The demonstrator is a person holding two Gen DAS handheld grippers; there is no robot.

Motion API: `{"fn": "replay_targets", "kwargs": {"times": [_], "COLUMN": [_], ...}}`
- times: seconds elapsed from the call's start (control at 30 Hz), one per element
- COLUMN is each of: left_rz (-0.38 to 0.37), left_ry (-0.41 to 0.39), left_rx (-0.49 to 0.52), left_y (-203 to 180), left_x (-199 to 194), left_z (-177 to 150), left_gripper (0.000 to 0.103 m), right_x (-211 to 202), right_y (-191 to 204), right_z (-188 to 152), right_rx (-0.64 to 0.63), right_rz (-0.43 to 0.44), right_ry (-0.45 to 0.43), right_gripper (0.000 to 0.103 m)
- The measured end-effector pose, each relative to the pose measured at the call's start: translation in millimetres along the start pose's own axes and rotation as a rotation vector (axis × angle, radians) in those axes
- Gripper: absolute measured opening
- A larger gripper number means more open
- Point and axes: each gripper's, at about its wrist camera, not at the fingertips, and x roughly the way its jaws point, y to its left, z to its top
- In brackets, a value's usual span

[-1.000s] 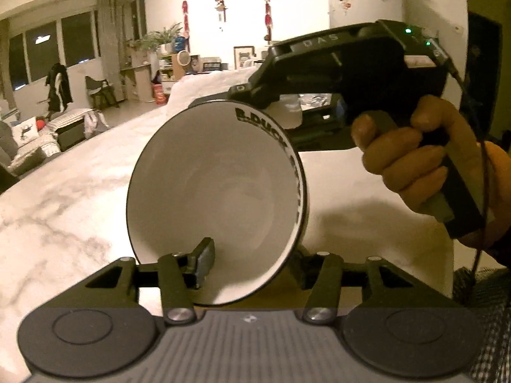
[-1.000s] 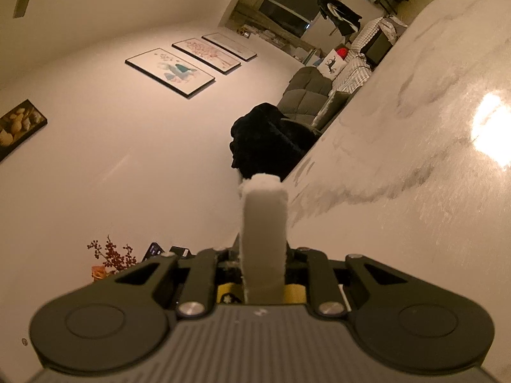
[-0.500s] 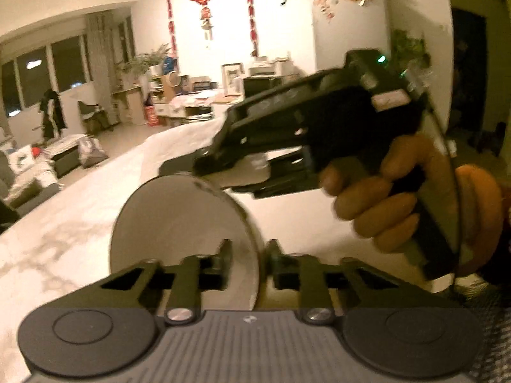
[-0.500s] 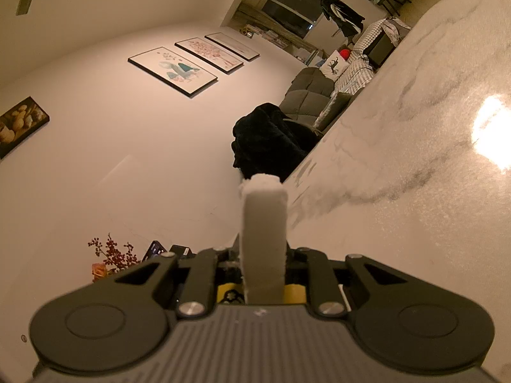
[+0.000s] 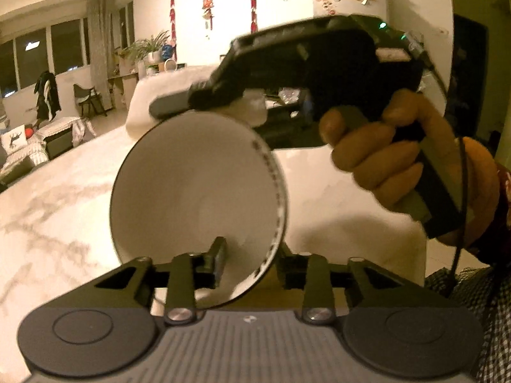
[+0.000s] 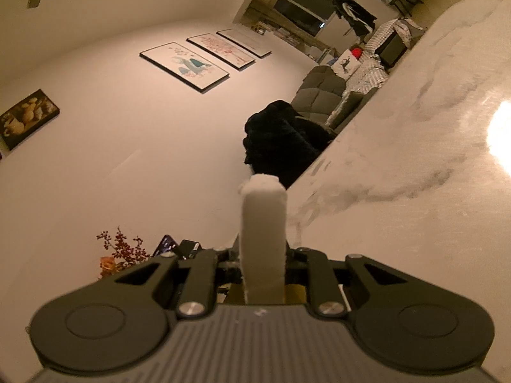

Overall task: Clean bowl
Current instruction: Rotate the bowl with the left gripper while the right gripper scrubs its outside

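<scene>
A white bowl (image 5: 198, 185) with a dark lettered rim stands on edge, its inside facing the left wrist camera. My left gripper (image 5: 252, 257) straddles its lower wall, one finger (image 5: 217, 255) inside and the other behind. Its jaws are opening, and the pads still seem to hold the wall. In a person's hand (image 5: 383, 159), the black right gripper (image 5: 223, 102) reaches over the bowl's top rim. It is shut on a white sponge (image 5: 252, 108) that touches the rim. The right wrist view shows that sponge (image 6: 263, 223) upright between the right gripper's (image 6: 263, 258) fingers.
A white marble table (image 5: 48, 217) spreads under the bowl and runs far left; its top (image 6: 415, 207) also fills the right wrist view's right side. A checked sleeve (image 5: 472, 303) sits at the lower right. A sofa and chairs stand beyond the table's edge.
The bowl has turned from nearly edge-on to showing its inside again. My left jaws closed tight, then widened. The right gripper and sponge shifted up over the top rim.
</scene>
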Motion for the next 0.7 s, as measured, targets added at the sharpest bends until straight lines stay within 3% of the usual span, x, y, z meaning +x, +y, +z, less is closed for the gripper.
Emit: {"fn": "replay_targets", "kwargs": {"times": [0.3,0.5,0.7], "left_rz": [0.006,0.010,0.011], "left_ry": [0.010,0.012,0.013], "left_rx": [-0.013,-0.010,-0.010], "left_y": [8,1,1], "left_x": [6,4,5], "left_z": [7,8,10], "left_gripper": [0.042,0.043,0.043], "right_x": [1,3,2], "right_y": [-26,-7,-13], "right_z": [-3,-1,-2], "right_rx": [0.089,0.050,0.054], "right_rz": [-0.056,-0.003,-0.017], "right_ry": [-0.010,-0.008,-0.010], "right_gripper": [0.019,0.019,0.019]}}
